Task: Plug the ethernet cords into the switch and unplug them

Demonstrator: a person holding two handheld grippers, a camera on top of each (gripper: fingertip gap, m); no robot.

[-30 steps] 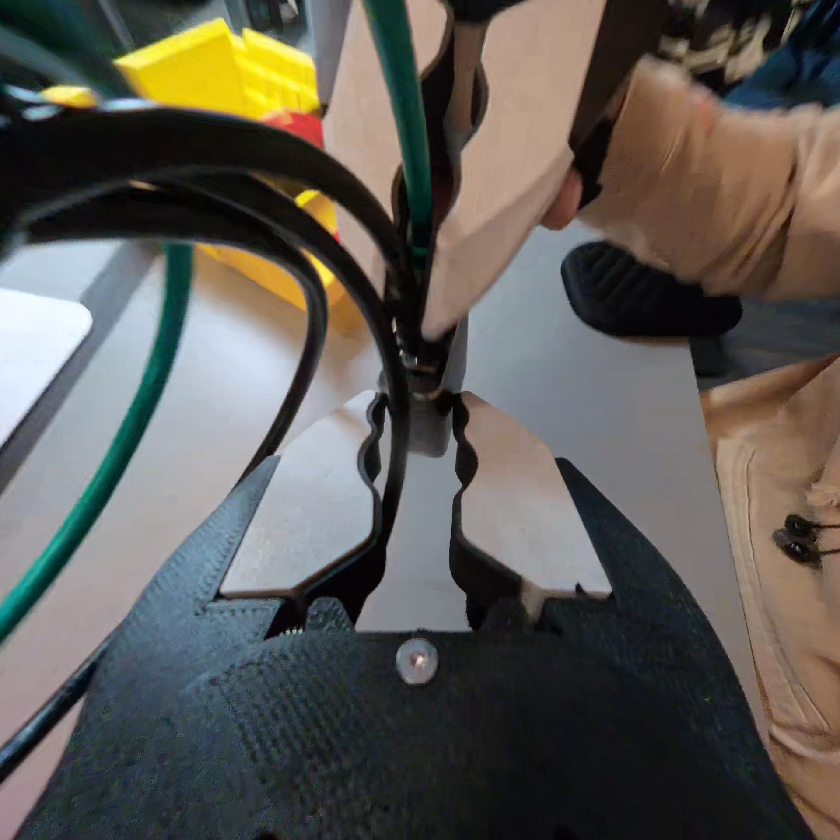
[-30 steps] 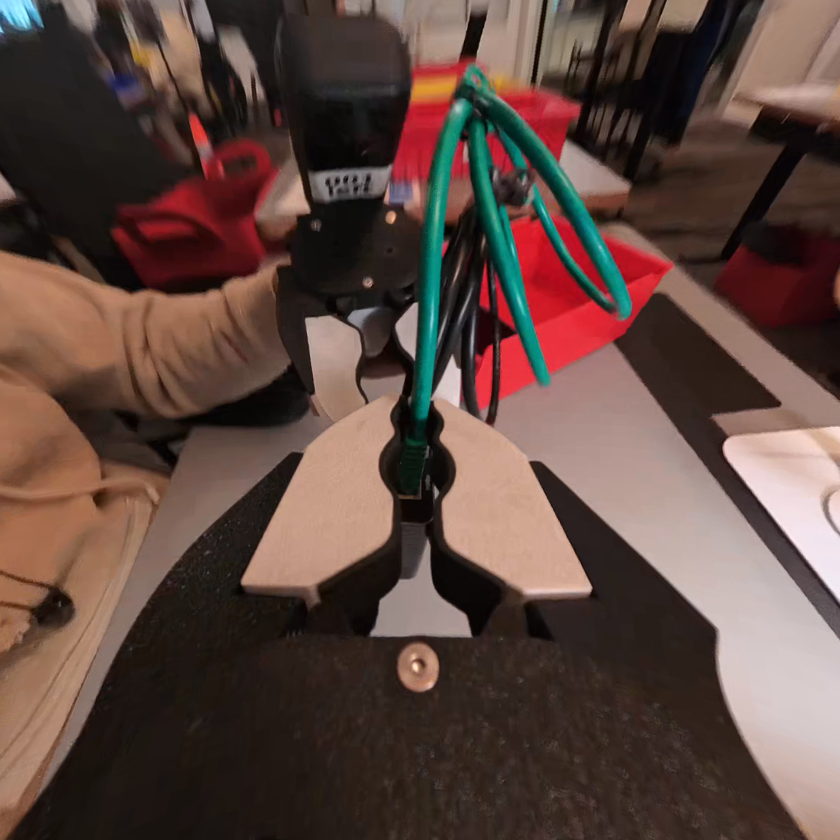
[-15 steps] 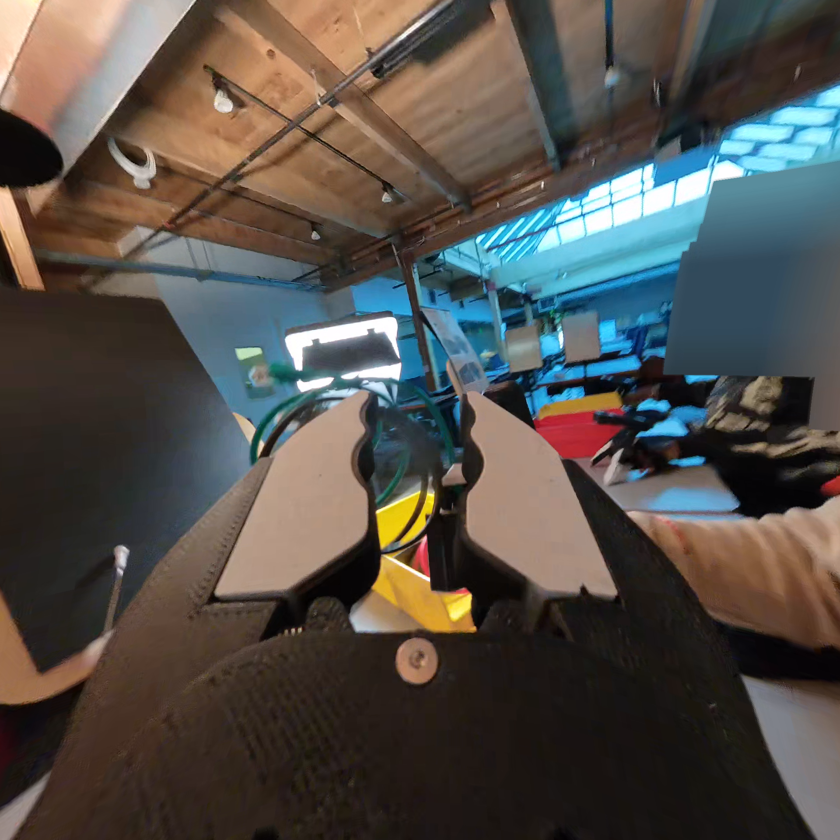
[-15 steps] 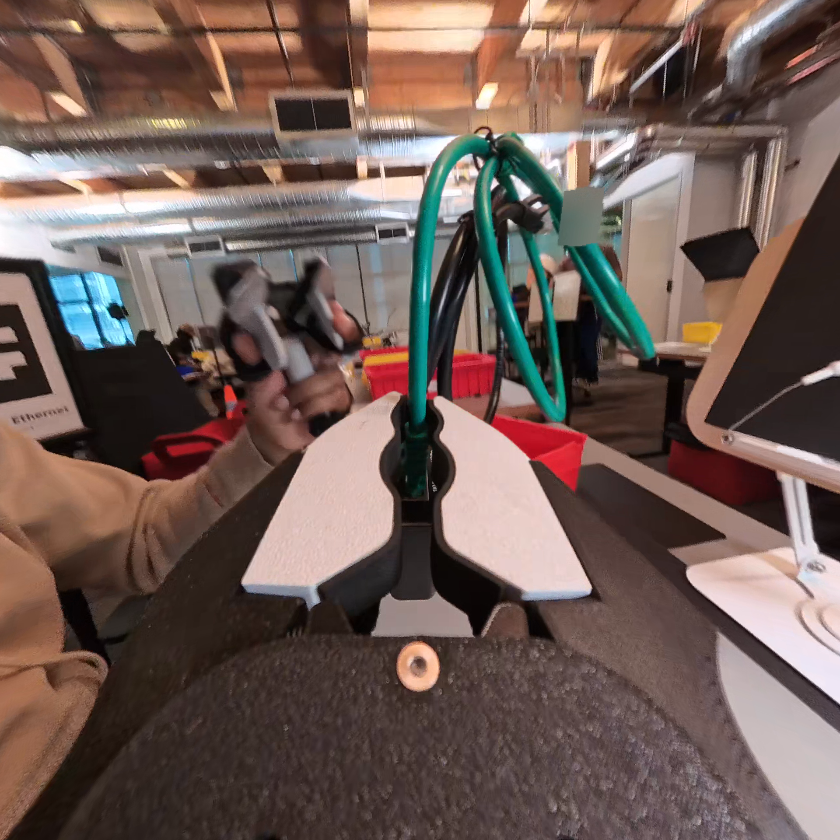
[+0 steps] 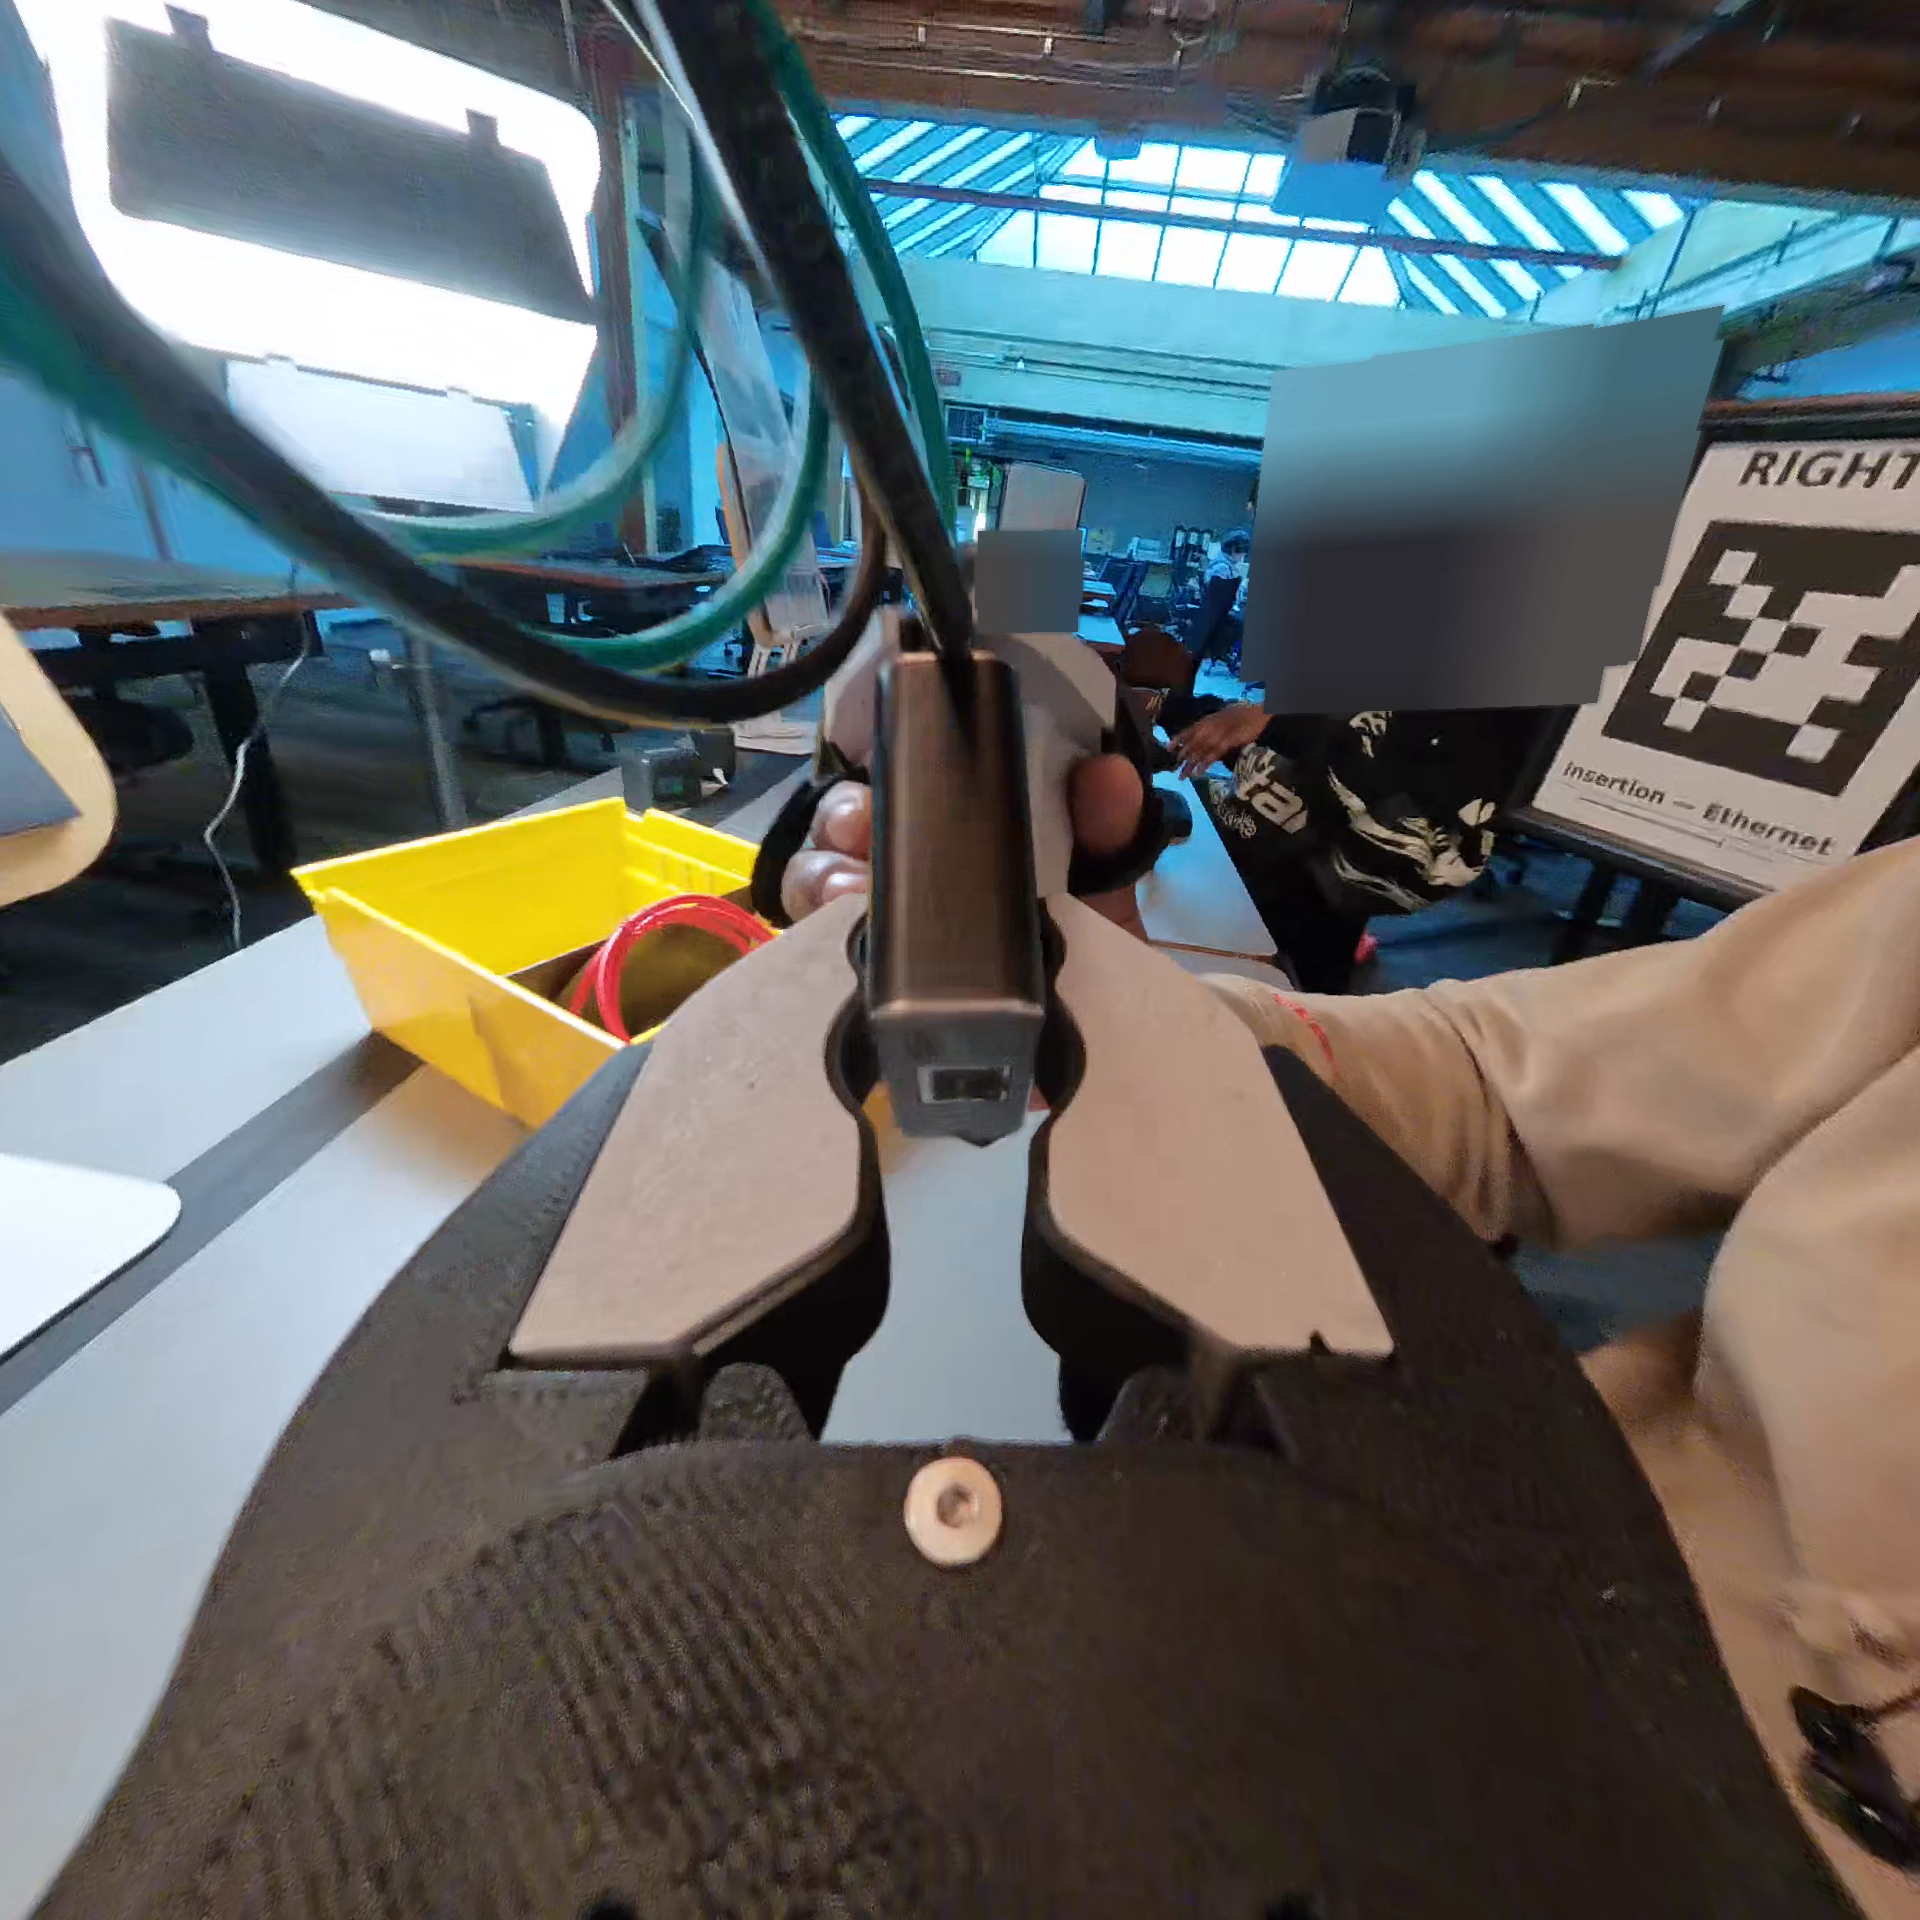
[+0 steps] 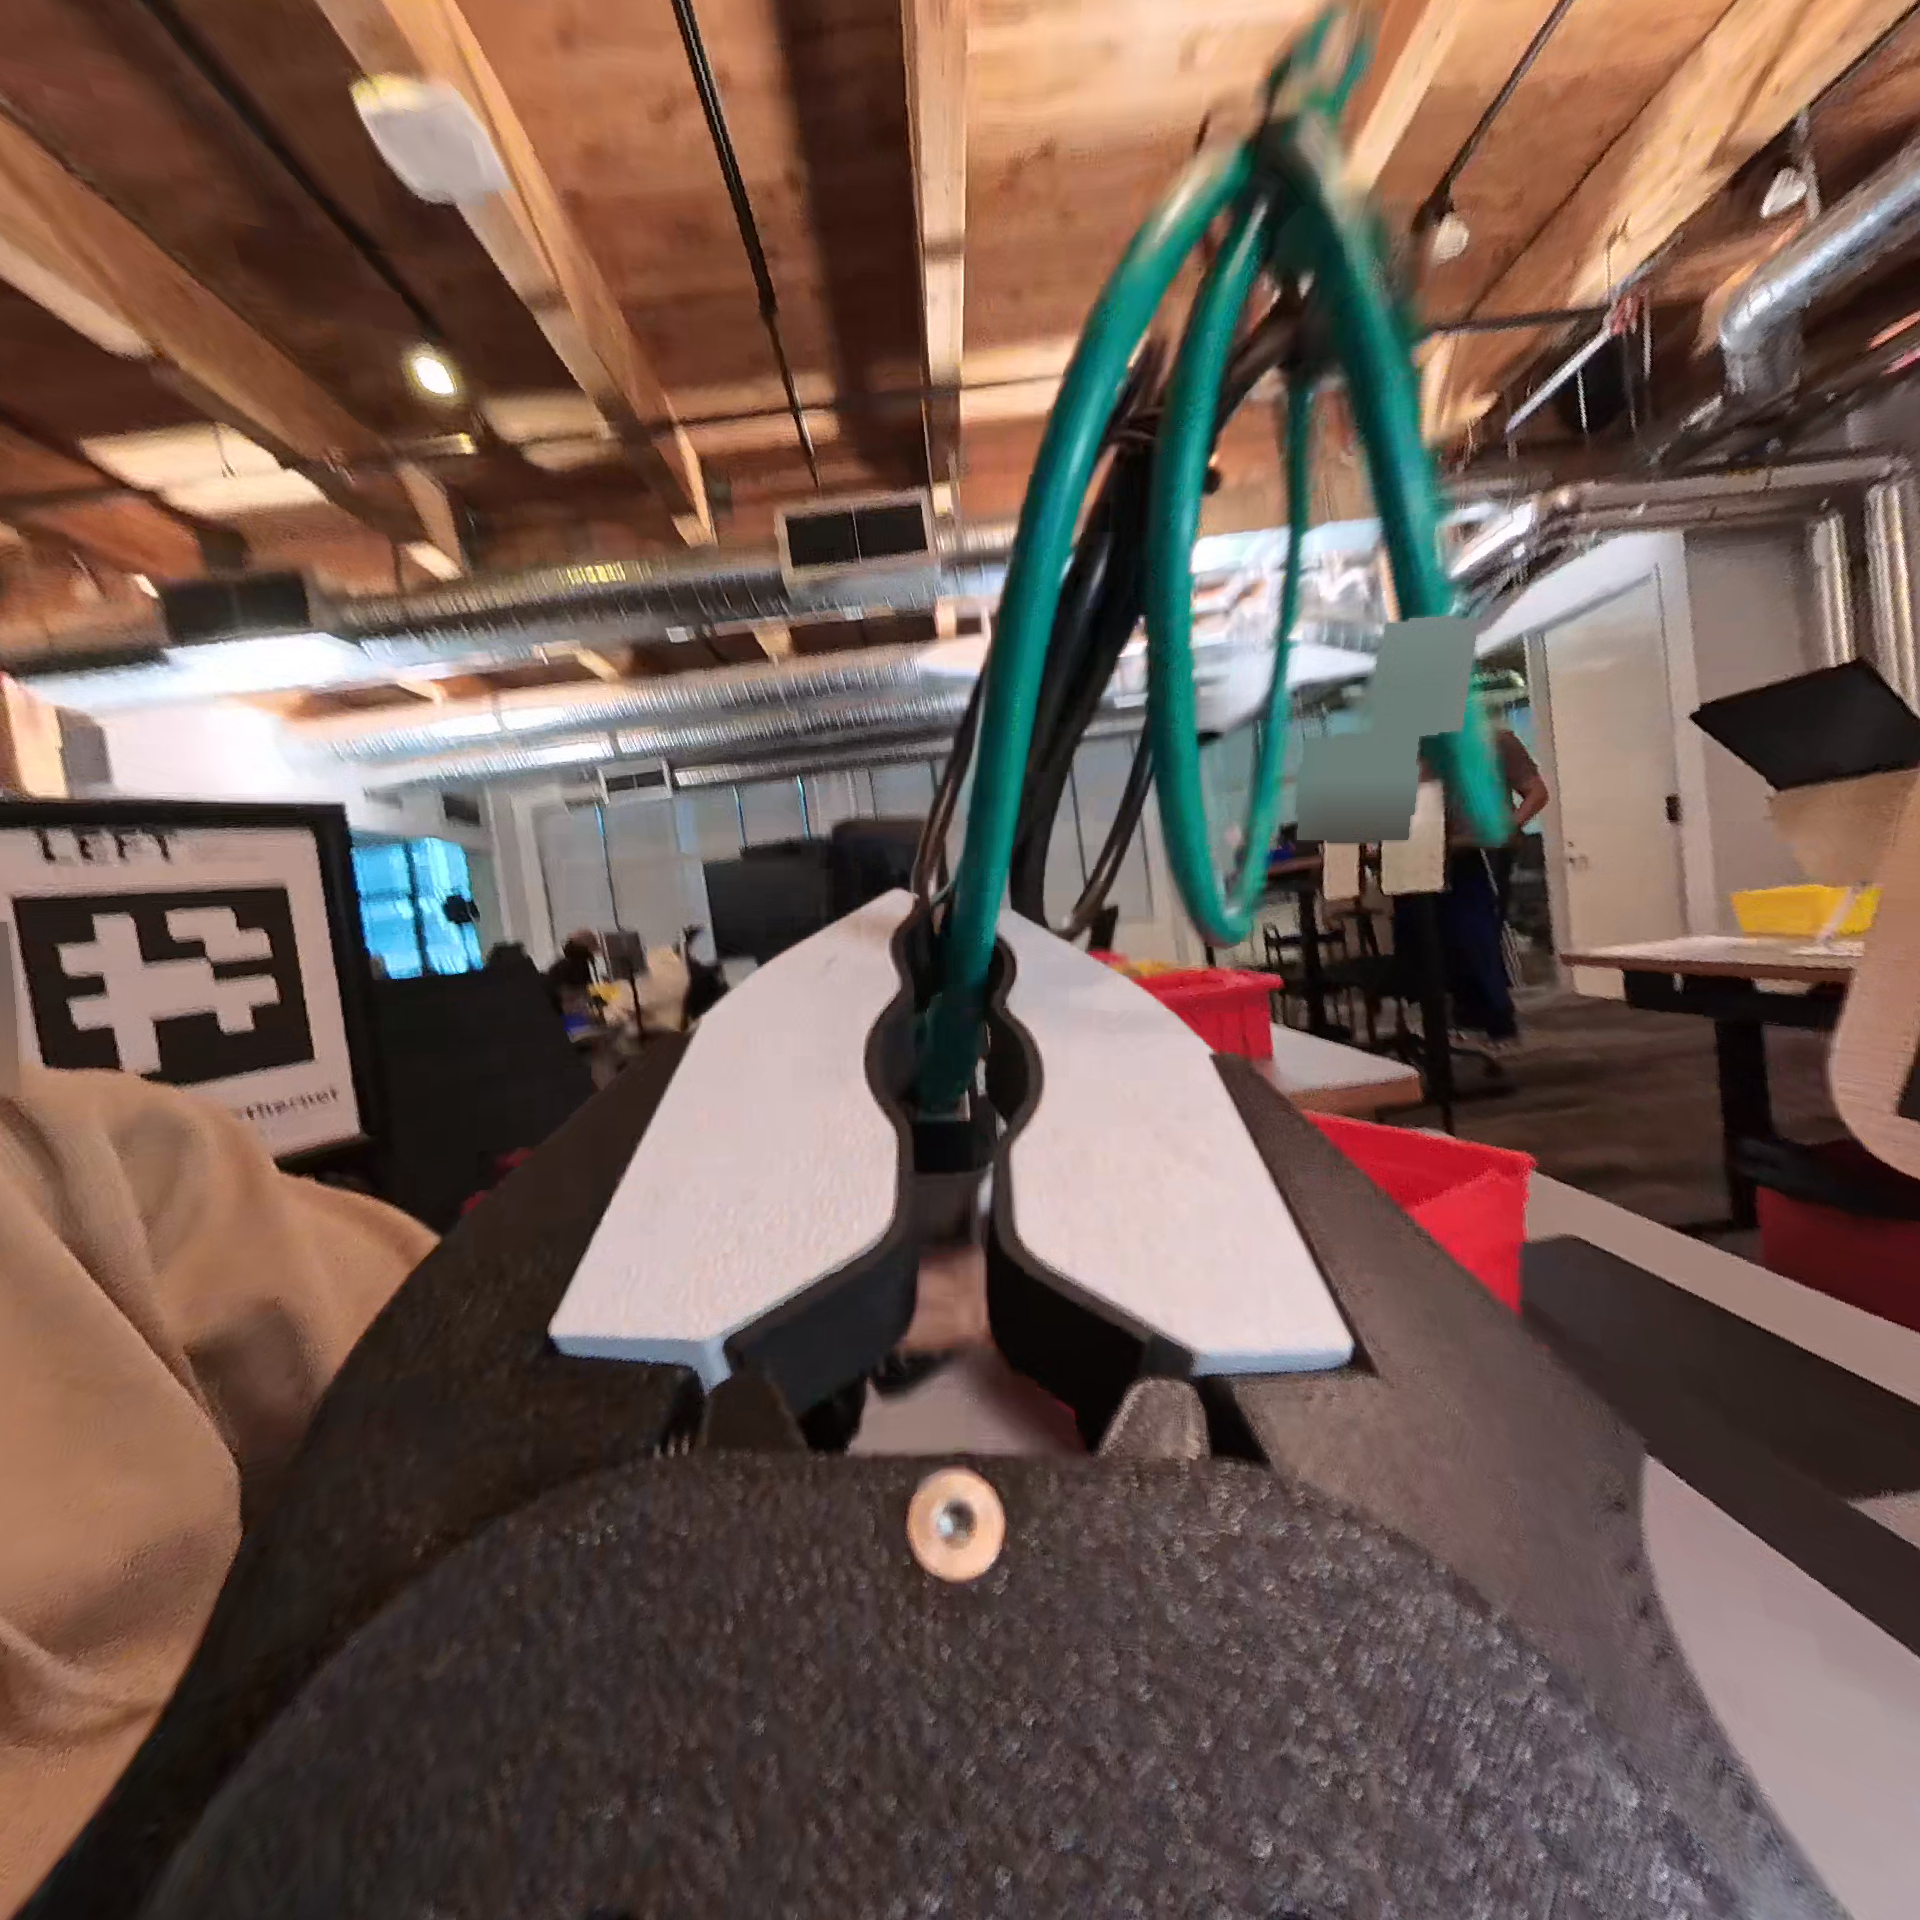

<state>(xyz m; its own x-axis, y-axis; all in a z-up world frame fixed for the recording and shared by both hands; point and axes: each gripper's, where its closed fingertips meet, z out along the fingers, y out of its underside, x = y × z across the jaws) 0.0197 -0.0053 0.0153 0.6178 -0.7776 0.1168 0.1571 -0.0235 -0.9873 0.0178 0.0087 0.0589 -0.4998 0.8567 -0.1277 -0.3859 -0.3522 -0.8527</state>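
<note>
In the left wrist view my left gripper (image 5: 954,925) is shut on a dark grey switch (image 5: 951,862), held upright in the air with one open port on its near end (image 5: 961,1086). A black cord (image 5: 831,301) runs into the switch's far end. Blurred green cords (image 5: 800,520) loop above it. A hand (image 5: 1107,805) on the other gripper shows just behind the switch. In the right wrist view my right gripper (image 6: 956,935) is shut on the plug end of a green ethernet cord (image 6: 1029,665). The cord arches up in loops with black cords (image 6: 1070,665) behind.
A yellow bin (image 5: 468,935) with a red cable coil (image 5: 665,935) stands on the grey table (image 5: 156,1039) at left. A red bin (image 6: 1423,1195) sits right of the right gripper. Marker signs stand at the sides (image 5: 1766,644) (image 6: 177,977). A beige sleeve (image 5: 1558,1091) crosses on the right. My hands' fingertips stand some 5 cm from each other.
Both grippers have lifted from the table. The left view has swung from the ceiling back to level, and the switch now shows plainly between its fingers. The right gripper keeps the green cord and tilts further up.
</note>
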